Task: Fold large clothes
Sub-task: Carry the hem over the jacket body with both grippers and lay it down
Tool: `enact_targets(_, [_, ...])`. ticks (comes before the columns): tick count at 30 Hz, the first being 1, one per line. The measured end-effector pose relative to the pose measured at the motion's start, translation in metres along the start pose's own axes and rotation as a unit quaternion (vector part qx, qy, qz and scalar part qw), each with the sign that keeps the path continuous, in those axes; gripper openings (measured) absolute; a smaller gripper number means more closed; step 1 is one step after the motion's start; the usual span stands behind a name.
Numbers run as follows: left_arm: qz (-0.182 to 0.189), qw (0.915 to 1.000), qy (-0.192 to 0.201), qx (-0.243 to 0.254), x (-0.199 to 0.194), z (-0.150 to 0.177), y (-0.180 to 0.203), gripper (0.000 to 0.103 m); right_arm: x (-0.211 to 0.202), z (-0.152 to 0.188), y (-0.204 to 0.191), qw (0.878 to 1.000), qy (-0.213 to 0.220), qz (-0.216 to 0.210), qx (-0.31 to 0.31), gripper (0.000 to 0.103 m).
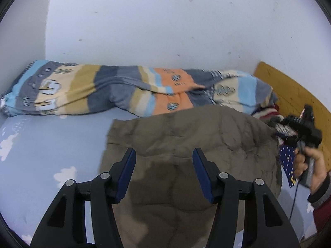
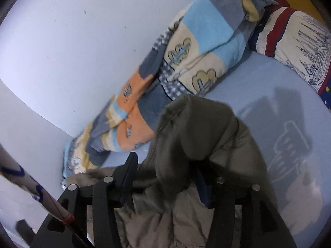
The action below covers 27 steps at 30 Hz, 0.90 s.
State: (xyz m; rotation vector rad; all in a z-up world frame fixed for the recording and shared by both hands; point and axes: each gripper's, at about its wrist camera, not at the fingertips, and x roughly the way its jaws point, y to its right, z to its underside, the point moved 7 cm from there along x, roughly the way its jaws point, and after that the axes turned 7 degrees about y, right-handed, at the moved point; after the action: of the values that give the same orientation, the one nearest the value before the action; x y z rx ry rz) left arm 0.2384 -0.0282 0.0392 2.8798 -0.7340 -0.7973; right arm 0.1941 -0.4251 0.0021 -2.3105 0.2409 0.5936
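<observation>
Lying on one bed sheet (image 1: 51,140), one olive jacket (image 1: 186,136), left gripper (image 1: 164,155) spread, right gripper (image 2: 165,165) spread, jacket draped across.

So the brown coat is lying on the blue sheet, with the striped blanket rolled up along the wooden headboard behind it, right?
Not quite. The brown coat does lie on the blue sheet, but the striped blanket is rolled up along the white wall, not the wooden headboard, which stands at the right end of the bed. The left wrist view shows it.

Left claw (image 1: 164,155) open, angled down; right claw (image 2: 165,165) parted, rolled.
</observation>
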Motion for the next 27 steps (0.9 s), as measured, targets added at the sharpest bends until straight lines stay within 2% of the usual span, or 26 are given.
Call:
enact_targets(3, [0.006,0.9996,-0.012,0.024,0.022,0.007,0.023,0.056,-0.018,-0.013,-0.004,0.999,0.026,-0.021,0.01,0.066])
enact_targets(5, [0.006,0.9989,-0.018,0.044,0.039,0.013,0.038,0.056,-0.024,-0.013,-0.013,0.999,0.029,-0.03,-0.013,0.066])
enact_targets(8, [-0.002,0.9969,-0.035,0.07,0.07,0.029,0.057,0.056,-0.012,0.019,-0.033,0.996,-0.003,-0.025,-0.084,0.068])
enact_targets(11, [-0.022,0.9957,-0.05,0.074,0.105,0.04,0.062,0.056,0.016,0.066,-0.048,0.982,-0.038,0.016,-0.182,0.068])
enact_targets(14, [-0.044,0.9936,-0.085,0.06,0.142,0.05,0.053,0.056,0.047,0.096,-0.052,0.975,-0.06,0.026,-0.215,0.068])
enact_targets(16, [-0.047,0.9904,-0.124,0.04,0.168,0.062,0.042,0.056,0.068,0.105,-0.049,0.97,-0.067,0.036,-0.229,0.068])
enact_targets(17, [-0.051,0.9893,-0.131,0.038,0.174,0.065,0.038,0.058,0.078,0.108,-0.046,0.968,-0.074,0.046,-0.237,0.068])
enact_targets(21, [-0.048,0.9899,-0.127,0.04,0.192,0.072,0.034,0.059,0.112,0.115,-0.028,0.957,-0.094,0.084,-0.263,0.068])
enact_targets(27, [-0.044,0.9925,-0.111,0.028,0.209,0.08,0.028,0.06,0.139,0.123,-0.006,0.952,-0.109,0.104,-0.268,0.073])
